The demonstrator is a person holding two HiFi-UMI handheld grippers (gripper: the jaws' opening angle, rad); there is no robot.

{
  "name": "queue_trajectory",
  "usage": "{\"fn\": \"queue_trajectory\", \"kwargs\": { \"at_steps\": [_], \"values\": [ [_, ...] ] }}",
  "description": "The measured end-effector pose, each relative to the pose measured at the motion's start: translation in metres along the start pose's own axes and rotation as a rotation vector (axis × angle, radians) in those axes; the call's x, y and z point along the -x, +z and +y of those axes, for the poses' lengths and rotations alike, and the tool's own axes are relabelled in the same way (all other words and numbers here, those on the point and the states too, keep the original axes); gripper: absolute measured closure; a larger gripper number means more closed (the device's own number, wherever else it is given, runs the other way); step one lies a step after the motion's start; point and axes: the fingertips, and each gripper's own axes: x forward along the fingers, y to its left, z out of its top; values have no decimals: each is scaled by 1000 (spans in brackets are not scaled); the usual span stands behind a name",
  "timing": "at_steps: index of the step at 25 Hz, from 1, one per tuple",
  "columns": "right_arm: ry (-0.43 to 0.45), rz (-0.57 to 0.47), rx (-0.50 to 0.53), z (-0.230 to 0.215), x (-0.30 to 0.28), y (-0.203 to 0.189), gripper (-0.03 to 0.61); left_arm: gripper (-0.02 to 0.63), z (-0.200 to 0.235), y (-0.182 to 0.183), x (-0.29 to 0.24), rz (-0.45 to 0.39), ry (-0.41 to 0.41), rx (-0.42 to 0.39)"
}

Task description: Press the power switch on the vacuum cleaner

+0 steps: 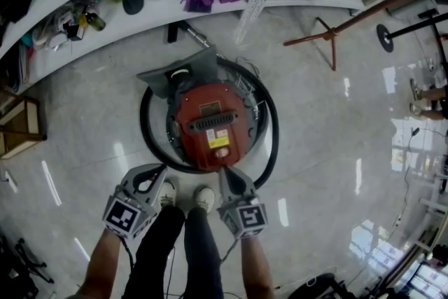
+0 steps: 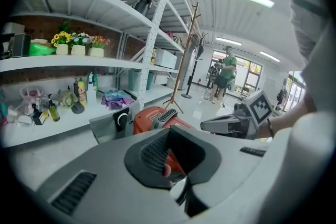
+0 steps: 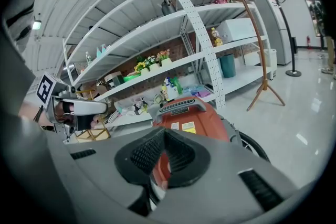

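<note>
Two claws, both w/ jaws closed on nothing. The red vacuum cleaner [image 1: 210, 124] sits on the floor [image 1: 336, 150] right ahead of them. Your right claw [image 1: 225, 171] has its tip just at the near edge, and your left claw [image 1: 161, 168] is beside the black hose [image 1: 145, 124]. Can't tell if either's touching tbh.
</note>
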Motion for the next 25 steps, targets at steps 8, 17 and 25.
{"fn": "queue_trajectory", "kwargs": {
  "at_steps": [8,17,25],
  "values": [
    [8,25,12,1,-19,-9,574,609,-7,-4,7,-5,-4,12],
    [5,56,26,-7,-40,-14,574,609,-7,4,11,-43,0,65],
    [-10,69,48,-12,-50,-19,574,609,-5,9,9,-60,-4,81]
  ]
}}
